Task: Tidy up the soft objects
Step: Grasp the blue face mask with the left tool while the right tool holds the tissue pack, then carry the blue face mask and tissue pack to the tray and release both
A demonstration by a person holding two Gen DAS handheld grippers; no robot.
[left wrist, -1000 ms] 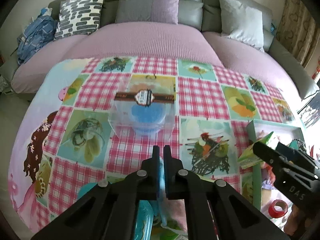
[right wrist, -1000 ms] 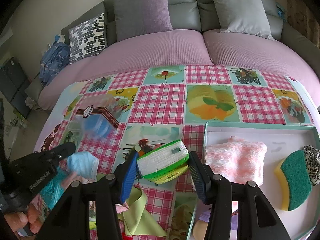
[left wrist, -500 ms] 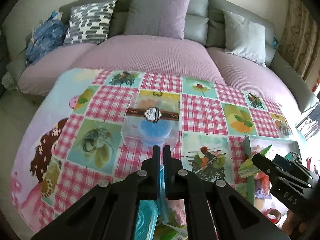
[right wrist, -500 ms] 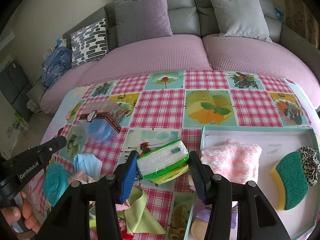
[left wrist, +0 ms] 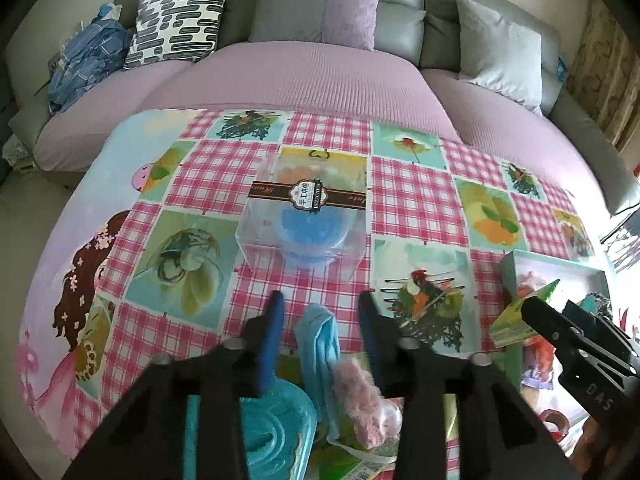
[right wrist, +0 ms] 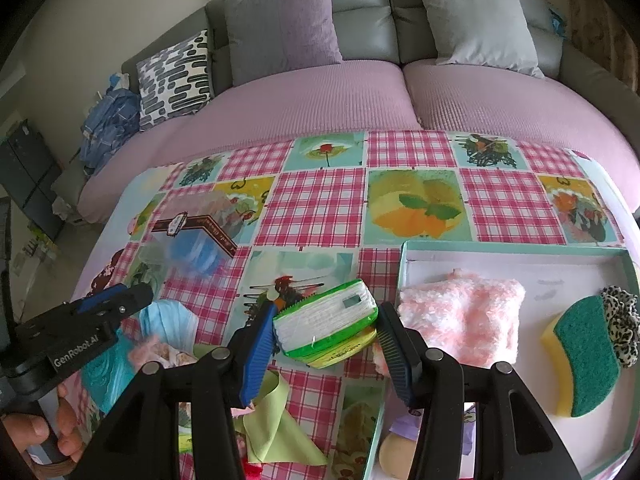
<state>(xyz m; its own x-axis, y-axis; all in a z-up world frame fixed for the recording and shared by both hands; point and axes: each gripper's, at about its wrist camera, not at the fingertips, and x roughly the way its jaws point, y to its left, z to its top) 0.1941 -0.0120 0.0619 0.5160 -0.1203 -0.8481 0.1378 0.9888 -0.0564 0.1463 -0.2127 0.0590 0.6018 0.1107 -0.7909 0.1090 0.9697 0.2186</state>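
My left gripper (left wrist: pixel 320 300) is open above a light blue face mask (left wrist: pixel 320 340) that lies on the tablecloth between its fingers; the mask also shows in the right wrist view (right wrist: pixel 170 320). A pink knitted piece (left wrist: pixel 360 396) lies beside the mask. My right gripper (right wrist: pixel 326 312) is shut on a green-edged pack of white tissues (right wrist: pixel 328 328), held above the table just left of the teal tray (right wrist: pixel 516 250). The tray holds a pink fluffy cloth (right wrist: pixel 464 316), a green-yellow sponge (right wrist: pixel 584 356) and a leopard scrunchie (right wrist: pixel 622 320).
A clear plastic box (left wrist: pixel 306 228) with a blue item inside stands mid-table ahead of the left gripper. A teal lid (left wrist: pixel 276 436), a green cloth strip (right wrist: pixel 272 428) and red tape (left wrist: pixel 556 432) lie near the front edge. A purple sofa (right wrist: pixel 360 96) runs behind the table.
My left gripper has opened and the blue mask it held now lies on the table between its fingers. The right gripper keeps holding the tissue pack in nearly the same place.
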